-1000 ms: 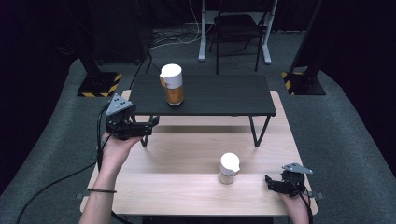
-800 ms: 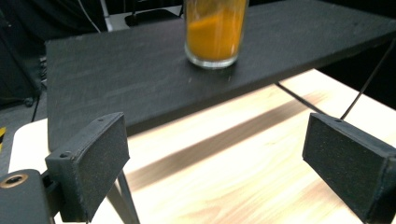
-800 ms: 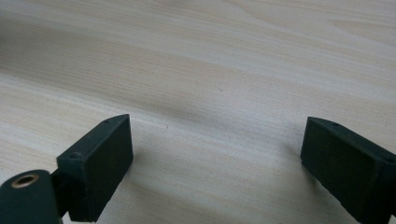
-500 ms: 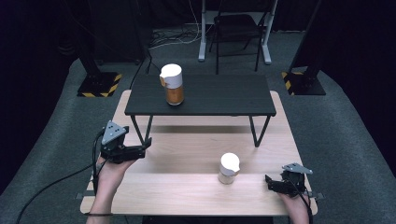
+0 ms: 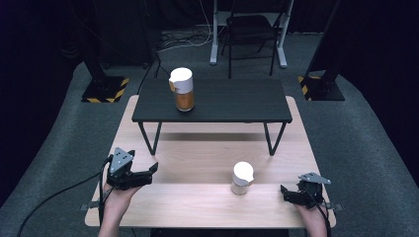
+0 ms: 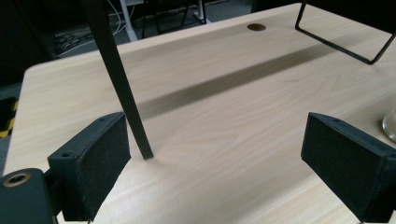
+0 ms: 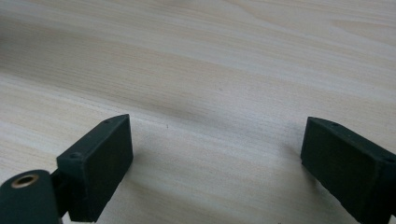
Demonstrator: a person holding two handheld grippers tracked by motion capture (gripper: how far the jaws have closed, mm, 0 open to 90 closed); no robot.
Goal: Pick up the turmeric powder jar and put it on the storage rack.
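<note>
There are two white-lidded jars, one with amber contents (image 5: 182, 90) on the single black raised shelf (image 5: 232, 101) and one smaller jar (image 5: 242, 178) on the one light wooden tabletop (image 5: 197, 202), plus two tongs, the left (image 5: 148, 170) and the right (image 5: 285, 193).

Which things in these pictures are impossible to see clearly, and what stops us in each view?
- Small jar, high view: too small to tell its contents; in the left gripper view the right edge cuts it off.
- Tall jar on the black shelf, high view: label too small to read.
- Right gripper, high view: too small to judge the jaw gap; its own view shows them apart.
- Dark surroundings, high view: too dim.
</note>
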